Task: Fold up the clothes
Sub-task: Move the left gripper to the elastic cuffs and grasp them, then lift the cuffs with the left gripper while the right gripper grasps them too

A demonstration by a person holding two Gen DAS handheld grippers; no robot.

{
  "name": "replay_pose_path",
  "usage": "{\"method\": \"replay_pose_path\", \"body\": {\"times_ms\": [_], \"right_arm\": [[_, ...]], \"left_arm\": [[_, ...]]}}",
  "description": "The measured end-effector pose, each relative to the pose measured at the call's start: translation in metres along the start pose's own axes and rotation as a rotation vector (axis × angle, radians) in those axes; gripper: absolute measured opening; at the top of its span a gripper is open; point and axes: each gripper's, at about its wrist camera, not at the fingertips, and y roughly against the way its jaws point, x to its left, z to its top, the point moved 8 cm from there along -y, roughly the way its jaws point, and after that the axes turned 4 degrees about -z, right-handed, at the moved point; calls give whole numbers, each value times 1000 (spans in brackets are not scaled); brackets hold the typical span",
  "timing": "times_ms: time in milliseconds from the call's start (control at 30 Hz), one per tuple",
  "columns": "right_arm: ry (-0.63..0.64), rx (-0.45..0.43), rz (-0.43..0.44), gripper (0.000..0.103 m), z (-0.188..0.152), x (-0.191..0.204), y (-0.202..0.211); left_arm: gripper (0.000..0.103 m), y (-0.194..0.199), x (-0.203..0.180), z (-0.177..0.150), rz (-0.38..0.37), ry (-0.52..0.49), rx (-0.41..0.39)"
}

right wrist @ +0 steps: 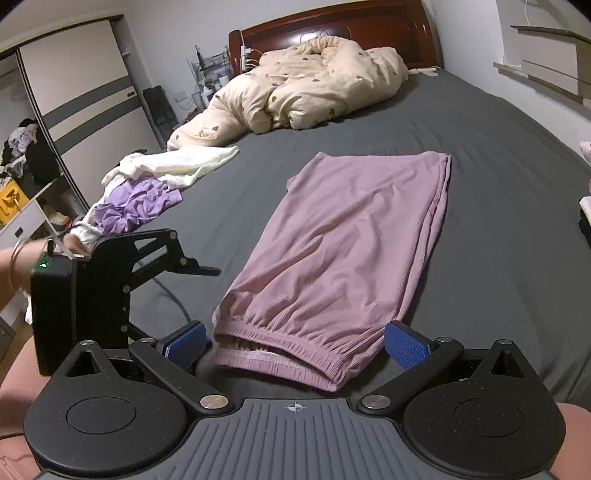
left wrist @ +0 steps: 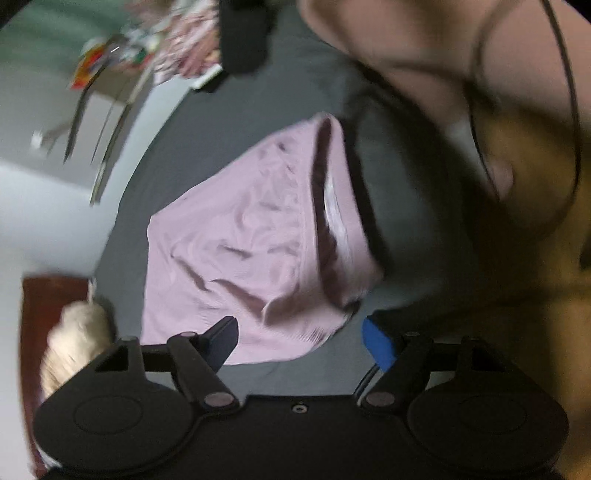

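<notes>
Pink trousers (right wrist: 340,251) on the dark grey bed sheet (right wrist: 498,184). They lie flat, one leg doubled over the other, with the elastic waistband (right wrist: 291,354) nearest you and the leg hems at the far end. This layout fits either a garment halved lengthwise and awaiting further folds, or one left at this fold.

Your right gripper (right wrist: 295,341) sits at the waistband with its blue ribbed pads (right wrist: 406,345) spread wide on either side, holding nothing. Your left gripper (left wrist: 301,334) hovers over the trousers (left wrist: 258,236) from the side, fingers likewise apart and empty; that view is motion-blurred, so fine detail there is unreliable.

Hazards: the fabric is a thin, finely ribbed knit that creases readily, and the layers may slide apart if you pinch only the top one. The gathered waistband is thicker and gapes open, so a pad could slip inside the opening rather than under it. A cable (right wrist: 173,295) trails on the sheet by the left gripper and could snag.

Beyond: a loose pile of cream and purple clothes (right wrist: 147,192) to the left, a rumpled beige quilt (right wrist: 295,92), and a dark wooden headboard (right wrist: 351,29).
</notes>
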Motion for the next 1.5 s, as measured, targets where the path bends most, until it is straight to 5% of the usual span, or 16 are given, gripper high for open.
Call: {"method": "replay_pose_path", "body": {"times_ms": [133,333,867,1100,1233,1500], "right_arm": [[-22,0,5,103,-3,-3,-3],[-31,2,6,103,-4,-5,-2],[-37,8,3,103,-5,-4,-8],[-2,13,-38,103,-8,-7,-6],[94,21,-46,103,-11,-1,-7],[533,8,-145,103,-29,44,-34]], "left_arm": [[74,-4,-9,-10,11,-180,-14],[74,-12,-17,-6,50,-292,-100],[74,-14,-15,11,208,-206,-205],[38,-13,-16,14,95,-171,-194],[24,-9,-12,13,62,-123,-198],[22,0,37,18,28,118,-238]]}}
